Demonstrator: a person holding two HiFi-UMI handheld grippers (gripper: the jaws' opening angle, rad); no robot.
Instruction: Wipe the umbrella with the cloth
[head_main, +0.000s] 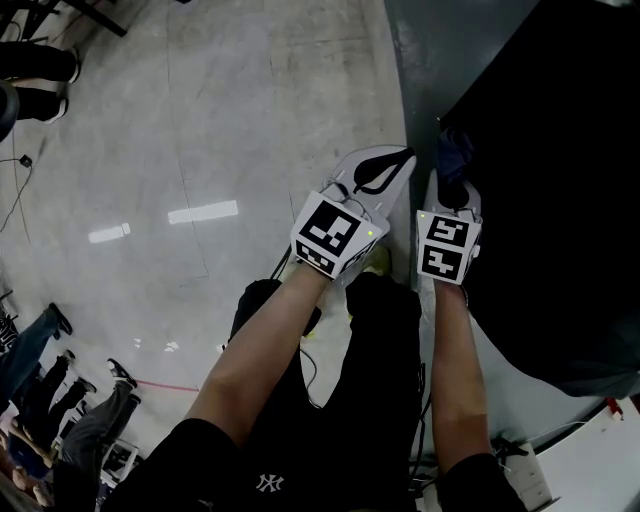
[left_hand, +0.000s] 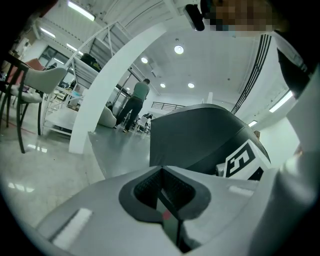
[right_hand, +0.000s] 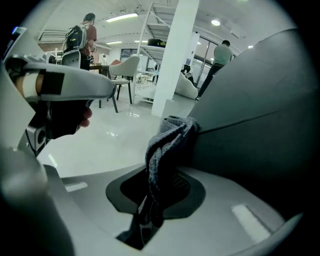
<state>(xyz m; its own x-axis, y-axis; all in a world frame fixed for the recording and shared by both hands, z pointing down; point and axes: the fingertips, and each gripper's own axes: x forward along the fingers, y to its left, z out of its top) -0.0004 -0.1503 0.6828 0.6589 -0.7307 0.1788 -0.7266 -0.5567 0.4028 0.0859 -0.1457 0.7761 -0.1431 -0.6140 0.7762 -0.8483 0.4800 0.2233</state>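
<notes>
The umbrella is big and black and fills the right side of the head view, with its edge hanging over a pale floor. In the right gripper view the umbrella is a dark round wall on the right. The cloth is dark blue-grey and bunched up, and its top end seems to touch the umbrella's side. The right gripper has its fingers squeezed on the bottom of the cloth, so the cloth stands up from between them. From above, the cloth pokes out past the right gripper, right at the umbrella's edge. The right arm is bare and reaches straight ahead and down, with the black and white cube on top. The left gripper is just beside the right one, tipped a bit toward it. The left arm is bare too and slants in from the left. In the left gripper view the left gripper has its fingers pressed together with nothing between them, and the umbrella sits past them. Far off there is a white pillar and a person in a green top
</notes>
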